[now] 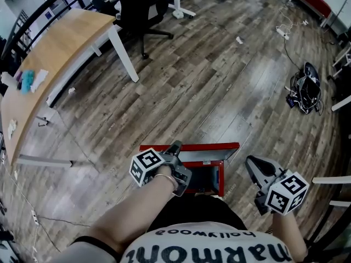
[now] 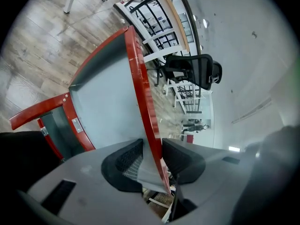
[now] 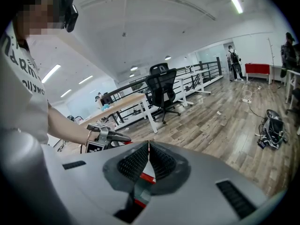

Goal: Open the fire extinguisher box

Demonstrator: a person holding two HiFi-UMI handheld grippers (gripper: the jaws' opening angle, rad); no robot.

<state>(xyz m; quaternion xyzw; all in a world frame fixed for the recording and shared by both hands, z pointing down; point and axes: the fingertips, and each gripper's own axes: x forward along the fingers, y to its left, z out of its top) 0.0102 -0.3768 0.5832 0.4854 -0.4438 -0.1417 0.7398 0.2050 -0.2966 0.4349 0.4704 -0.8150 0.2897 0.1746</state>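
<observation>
Lid [image 2: 110, 102] of the red fire extinguisher box [image 1: 221, 174] on the floor [image 1: 208, 81] stands raised, edge clamped in the left tongs [image 2: 152, 151]; right tongs [image 3: 148, 149] closed, empty, just beside the box.

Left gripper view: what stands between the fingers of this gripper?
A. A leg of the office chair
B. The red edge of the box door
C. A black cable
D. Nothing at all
B: in the left gripper view, the fingers of the left gripper close from both sides on the red edge of the box door.
</observation>
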